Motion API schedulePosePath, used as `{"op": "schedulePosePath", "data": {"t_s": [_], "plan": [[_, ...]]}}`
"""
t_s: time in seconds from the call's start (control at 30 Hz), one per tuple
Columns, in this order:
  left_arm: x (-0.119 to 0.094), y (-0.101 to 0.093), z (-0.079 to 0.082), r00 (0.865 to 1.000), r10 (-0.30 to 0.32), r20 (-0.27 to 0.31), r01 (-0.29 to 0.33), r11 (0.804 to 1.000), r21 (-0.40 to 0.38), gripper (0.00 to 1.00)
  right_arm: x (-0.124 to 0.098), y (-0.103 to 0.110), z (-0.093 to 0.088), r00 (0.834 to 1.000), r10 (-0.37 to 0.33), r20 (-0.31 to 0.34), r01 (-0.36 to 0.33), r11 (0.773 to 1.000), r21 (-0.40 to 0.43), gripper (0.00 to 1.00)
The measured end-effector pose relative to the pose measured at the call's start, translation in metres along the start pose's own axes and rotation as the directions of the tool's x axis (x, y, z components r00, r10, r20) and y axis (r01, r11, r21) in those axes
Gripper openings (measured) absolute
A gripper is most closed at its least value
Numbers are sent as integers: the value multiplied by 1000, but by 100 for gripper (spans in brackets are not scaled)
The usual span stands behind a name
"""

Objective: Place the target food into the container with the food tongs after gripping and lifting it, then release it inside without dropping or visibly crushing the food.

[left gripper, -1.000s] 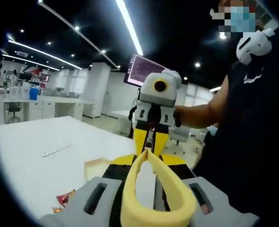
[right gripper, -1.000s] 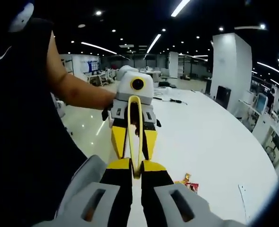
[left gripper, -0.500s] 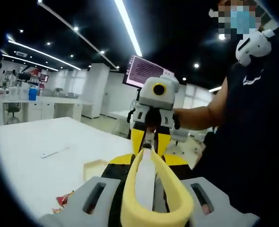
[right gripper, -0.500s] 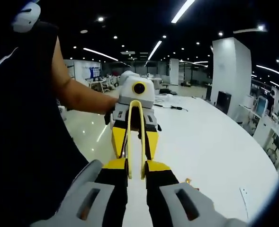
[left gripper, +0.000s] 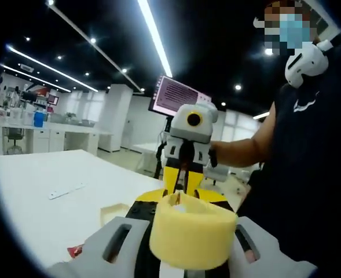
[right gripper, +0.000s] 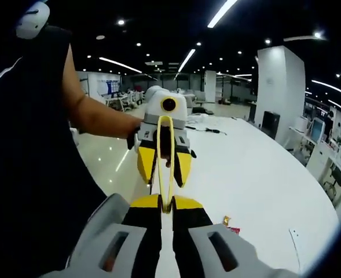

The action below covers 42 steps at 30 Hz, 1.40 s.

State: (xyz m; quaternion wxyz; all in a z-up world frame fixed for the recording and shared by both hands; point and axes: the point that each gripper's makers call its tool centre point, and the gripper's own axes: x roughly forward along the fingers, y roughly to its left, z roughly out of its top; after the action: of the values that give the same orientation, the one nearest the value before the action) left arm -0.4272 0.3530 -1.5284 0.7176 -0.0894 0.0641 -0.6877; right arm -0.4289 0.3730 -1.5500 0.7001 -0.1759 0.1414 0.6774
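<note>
White table (right gripper: 263, 174) spans a lit hall. Above it, the left gripper (left gripper: 184, 229) and right gripper (right gripper: 164, 208) each clamp opposite ends of the yellow food tongs (right gripper: 165, 162). No food is gripped; a red wrapper (right gripper: 231, 227) lies below, so pickup and placing remain.

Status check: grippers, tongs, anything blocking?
Left gripper and right gripper both shut on the yellow tongs, held above the white table. Red wrapper on table. Nothing blocking.

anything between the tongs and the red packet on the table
Nothing visible does. The yellow tongs, gripped by the left gripper and right gripper, hang above the white table; the red packet lies on bare tabletop off to one side.
</note>
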Motion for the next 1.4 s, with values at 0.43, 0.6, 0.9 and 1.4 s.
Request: {"op": "schedulePosePath", "data": {"t_s": [0.43, 0.6, 0.9, 1.4], "plan": [[2, 0, 7, 999, 20, 34, -20, 1000, 11, 18, -2, -2, 8, 999, -2, 43, 1, 1000, 2, 15], [-4, 2, 14, 998, 36, 48, -37, 999, 14, 19, -10, -7, 10, 995, -18, 97, 14, 999, 42, 18], [-4, -5, 29, 996, 19, 92, -19, 1000, 2, 20, -9, -8, 17, 981, -38, 189, 15, 992, 121, 28], [-2, -16, 39, 997, -2, 72, -1, 999, 39, 31, -14, -4, 28, 970, -46, 239, 18, 993, 120, 2]]}}
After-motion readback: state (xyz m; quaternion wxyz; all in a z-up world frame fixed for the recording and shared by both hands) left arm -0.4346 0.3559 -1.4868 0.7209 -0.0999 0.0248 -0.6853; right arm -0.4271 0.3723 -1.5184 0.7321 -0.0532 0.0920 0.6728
